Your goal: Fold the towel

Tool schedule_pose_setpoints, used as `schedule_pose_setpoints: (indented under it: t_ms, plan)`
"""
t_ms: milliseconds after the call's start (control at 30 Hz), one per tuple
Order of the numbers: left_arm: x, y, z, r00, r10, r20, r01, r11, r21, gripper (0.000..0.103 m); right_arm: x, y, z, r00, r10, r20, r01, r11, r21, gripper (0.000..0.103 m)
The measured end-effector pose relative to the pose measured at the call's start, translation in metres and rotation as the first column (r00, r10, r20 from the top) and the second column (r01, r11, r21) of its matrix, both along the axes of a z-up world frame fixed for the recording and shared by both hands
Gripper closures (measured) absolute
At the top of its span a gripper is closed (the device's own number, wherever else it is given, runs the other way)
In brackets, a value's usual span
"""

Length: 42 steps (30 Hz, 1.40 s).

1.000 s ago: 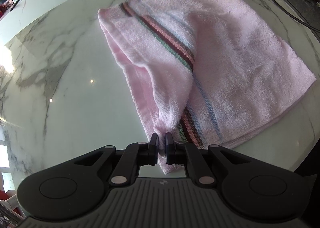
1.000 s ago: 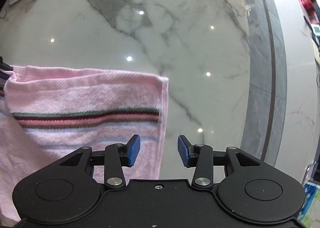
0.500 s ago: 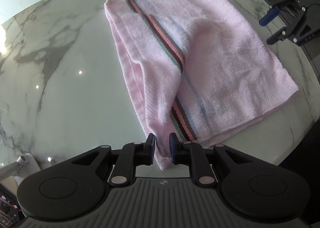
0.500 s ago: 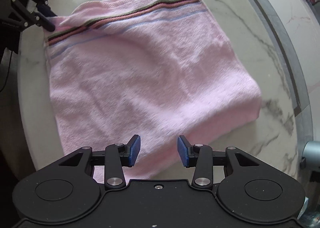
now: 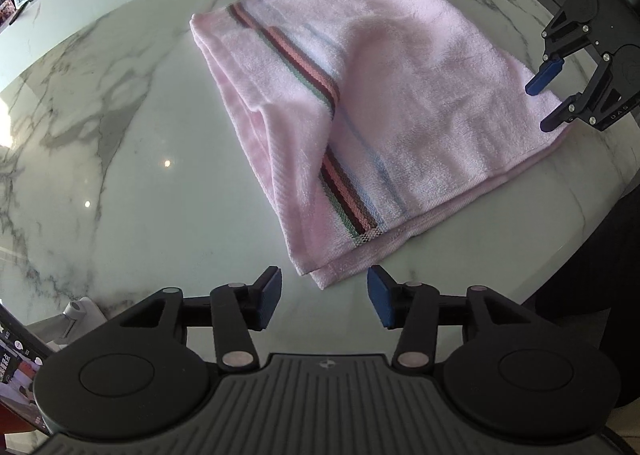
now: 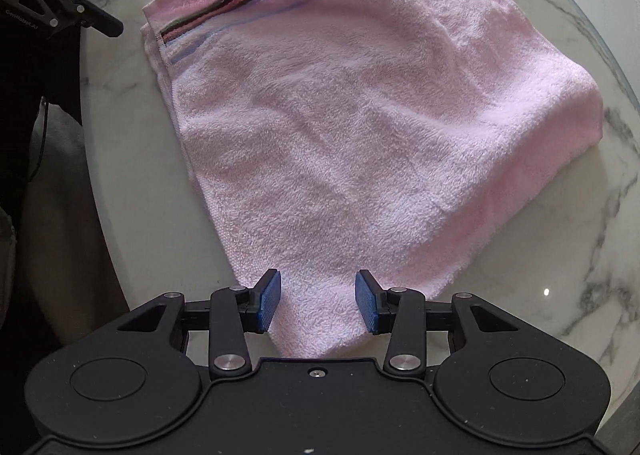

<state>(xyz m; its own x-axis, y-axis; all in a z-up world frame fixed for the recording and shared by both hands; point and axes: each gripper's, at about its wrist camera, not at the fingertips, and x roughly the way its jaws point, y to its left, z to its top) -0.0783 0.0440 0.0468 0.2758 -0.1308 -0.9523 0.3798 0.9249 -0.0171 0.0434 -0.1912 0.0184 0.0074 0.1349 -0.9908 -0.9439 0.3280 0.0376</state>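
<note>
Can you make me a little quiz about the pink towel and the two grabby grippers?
1. True or false: the left gripper pinches the towel.
2. Which corner sits between the right gripper pads: A striped, B plain?
3. What is the table top like?

Key: 1 false, its jaws have just been opening and stand apart, clear of the corner. 2 B. 3 white marble with grey veins.

Pink terry towel (image 5: 404, 95), folded over into a rough rectangle, lying flat on the white marble worktop (image 5: 120, 159). Fills the centre and upper right of the left wrist view. Band of dark red, salmon and green stripes, with pale blue lines beside it, running diagonally near the left edge. Top layer slightly puckered along that edge; apparently two layers, judging by the stacked hems at the near corner.
</note>
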Motion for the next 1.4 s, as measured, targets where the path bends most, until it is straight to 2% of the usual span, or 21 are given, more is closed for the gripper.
schedule_pose_setpoints:
  t_ms: [200,467,500,567,667,967,1167,1233,1400]
  plan:
    - [0.000,-0.002,-0.002,1.000,-0.005,-0.007,0.005,1.000,-0.010,0.057,-0.014,-0.015,0.013,1.000,0.007,0.024,-0.009,0.998,0.064,0.063]
    - [0.000,-0.005,-0.019,0.999,0.010,-0.047,-0.012,0.999,-0.044,0.059,-0.043,-0.018,0.007,0.987,0.114,0.112,-0.115,0.993,0.003,0.064]
    - [-0.001,-0.005,-0.020,0.999,0.007,-0.051,-0.010,0.999,-0.046,0.059,-0.045,-0.017,0.004,0.985,0.124,0.121,-0.123,0.992,-0.011,0.068]
    - [-0.004,-0.007,-0.019,0.999,-0.008,-0.051,0.005,0.999,-0.052,0.059,-0.047,-0.016,0.001,0.981,0.139,0.135,-0.135,0.990,-0.034,0.094]
    - [-0.007,-0.006,-0.019,0.999,-0.011,-0.048,0.008,0.997,-0.074,0.059,-0.048,-0.019,0.004,0.979,0.149,0.141,-0.145,0.989,-0.038,0.099]
    - [-0.009,-0.008,-0.020,0.998,-0.040,-0.047,0.032,0.988,-0.152,0.060,-0.043,-0.030,0.027,0.979,0.145,0.144,-0.142,0.989,-0.028,0.099]
    - [-0.001,-0.009,-0.029,0.998,-0.011,-0.057,0.003,0.991,-0.136,0.063,-0.045,-0.033,0.025,0.978,0.170,0.119,-0.162,0.984,-0.072,0.101]
    - [0.002,-0.006,-0.030,0.998,0.009,-0.070,-0.018,0.991,-0.129,0.067,-0.045,-0.036,0.026,0.979,0.172,0.110,-0.164,0.983,-0.077,0.101]
    - [0.005,-0.002,-0.030,0.997,0.040,-0.065,-0.045,0.997,-0.069,0.069,-0.043,-0.046,0.023,0.982,0.181,0.058,-0.174,0.979,-0.107,0.101]
